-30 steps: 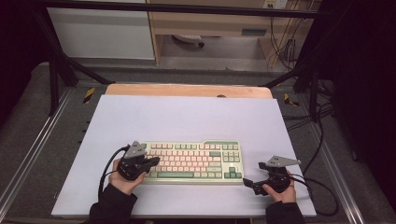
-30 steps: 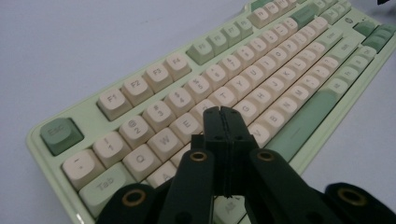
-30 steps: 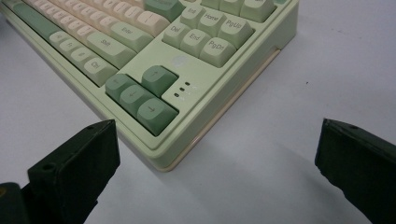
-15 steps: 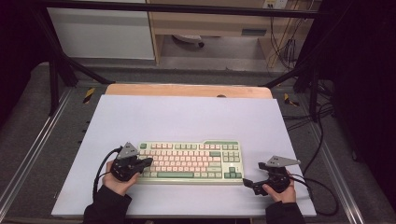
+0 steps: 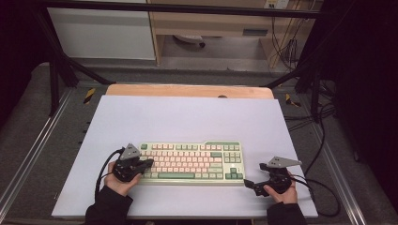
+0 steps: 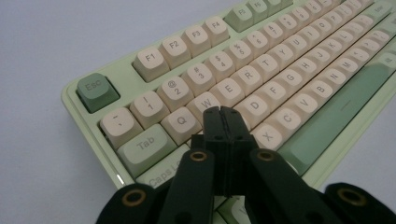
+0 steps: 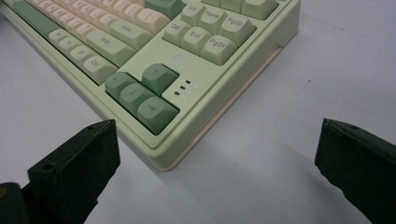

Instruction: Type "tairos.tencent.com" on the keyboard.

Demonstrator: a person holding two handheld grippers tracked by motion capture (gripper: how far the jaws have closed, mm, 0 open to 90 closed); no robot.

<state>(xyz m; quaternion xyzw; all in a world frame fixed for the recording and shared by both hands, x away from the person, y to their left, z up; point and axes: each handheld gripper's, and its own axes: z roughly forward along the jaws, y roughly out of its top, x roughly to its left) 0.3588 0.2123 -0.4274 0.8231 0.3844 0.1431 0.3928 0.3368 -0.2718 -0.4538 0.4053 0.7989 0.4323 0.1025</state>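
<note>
A pale green keyboard point(image 5: 192, 161) with cream and green keys lies on the white mat, near its front edge. My left gripper point(image 5: 149, 162) is shut with nothing between its jaws. Its tips hover over the keyboard's left end. In the left gripper view the joined tips point(image 6: 221, 111) stand just below the W key of the keyboard point(image 6: 261, 70); whether they touch a key I cannot tell. My right gripper point(image 5: 248, 183) rests open on the mat by the keyboard's right front corner. In the right gripper view the wide-apart jaws frame that corner and the arrow keys point(image 7: 140, 91).
The white mat point(image 5: 187, 117) covers a wooden table point(image 5: 187, 90) whose far edge shows. Dark metal frame bars point(image 5: 56, 70) and rails run along both sides. Cables point(image 5: 324, 140) hang at the right, past the mat's edge.
My left gripper has shifted a little to the left along the keyboard, still shut. The right gripper has not moved.
</note>
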